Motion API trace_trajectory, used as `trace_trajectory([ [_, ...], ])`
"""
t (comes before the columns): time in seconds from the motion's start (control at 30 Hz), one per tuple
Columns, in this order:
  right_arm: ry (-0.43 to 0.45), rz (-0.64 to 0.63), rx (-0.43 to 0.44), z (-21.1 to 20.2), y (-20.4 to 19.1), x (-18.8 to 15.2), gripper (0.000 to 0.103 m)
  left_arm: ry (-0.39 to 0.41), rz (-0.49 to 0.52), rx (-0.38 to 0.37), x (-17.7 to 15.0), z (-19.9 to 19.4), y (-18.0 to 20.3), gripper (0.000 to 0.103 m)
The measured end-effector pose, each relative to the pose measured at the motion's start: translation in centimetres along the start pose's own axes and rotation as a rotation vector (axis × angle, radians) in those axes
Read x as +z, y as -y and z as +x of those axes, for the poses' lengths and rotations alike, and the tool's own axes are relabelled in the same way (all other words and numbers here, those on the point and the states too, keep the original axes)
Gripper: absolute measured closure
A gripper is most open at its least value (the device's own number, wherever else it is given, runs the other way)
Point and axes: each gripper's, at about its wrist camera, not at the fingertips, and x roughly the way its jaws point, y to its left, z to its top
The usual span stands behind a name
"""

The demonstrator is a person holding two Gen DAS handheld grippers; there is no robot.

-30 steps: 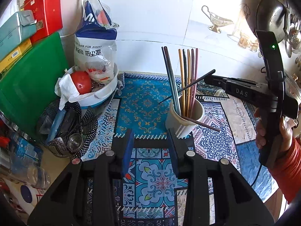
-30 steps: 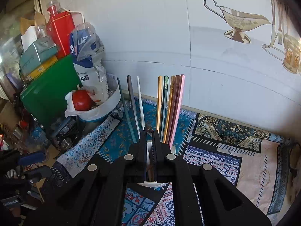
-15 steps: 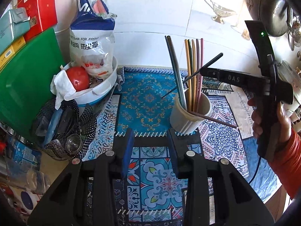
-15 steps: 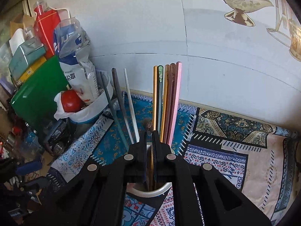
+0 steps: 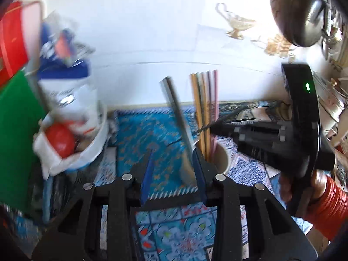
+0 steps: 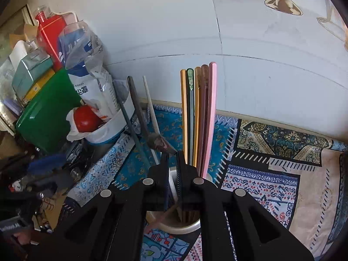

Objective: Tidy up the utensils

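right gripper (image 6: pixel 173 155) is clamped nearly shut on 1 dark chopstick (image 6: pixel 159 143), pinched partway along its length; upper end sticks out up-left past the fingertips, lower end slants down into the cup (image 6: pixel 174 228). So it's mid-insertion, my read: tip already below the rim, not released yet

left gripper (image 5: pixel 171 167) sits partly open with nothing between the blue pads (image 5: pixel 146 174), hovering just in front of the cup (image 5: pixel 221 156). That view is motion-blurred, so fine detail there is unreliable

cup stands on the patterned mat (image 6: pixel 261 184) near the white wall. Already in it: a tight upright bundle of 5 coloured chopsticks (image 6: pixel 199 117) (orange, green, gold, brown, pink) on the far side, plus 3 loose ones (image 6: pixel 134 117) leaning left, 2 dark and 1 white

handling, judged from looks:
- chopsticks: thin, stiff, light, likely smooth and slippery. A narrow pinch can let 1 pivot or slide, so grip square across the shaft near mid-length or above
- cup looks ceramic, tall load leaning out; a sideways nudge on the sticks could tip it. Left gripper is well placed to steady the cup wall if needed
- release only once the tip is bottomed, otherwise it may bounce or fall out over the rim
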Motion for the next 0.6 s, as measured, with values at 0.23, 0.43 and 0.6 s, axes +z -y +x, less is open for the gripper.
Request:
trace_trajectory([
  [0.23, -0.062, 0.002, -0.006, -3.2, 1.8, -3.6, 0.097, -0.057, 0.124, -0.042, 1.3, 2.7, 3.4, 0.068],
  [0.43, -0.010, 0.066, -0.040, -7.7, 4.1, -5.4, 0.097, -0.116, 0.261, -0.035, 0.9, 4.3, 6.0, 0.068],
  [0.6, 0.036, 0.110, -0.129, -10.2, 5.7, -6.6, 0.094, -0.111, 0.167, -0.023, 1.4, 3.5, 4.9, 0.068],
])
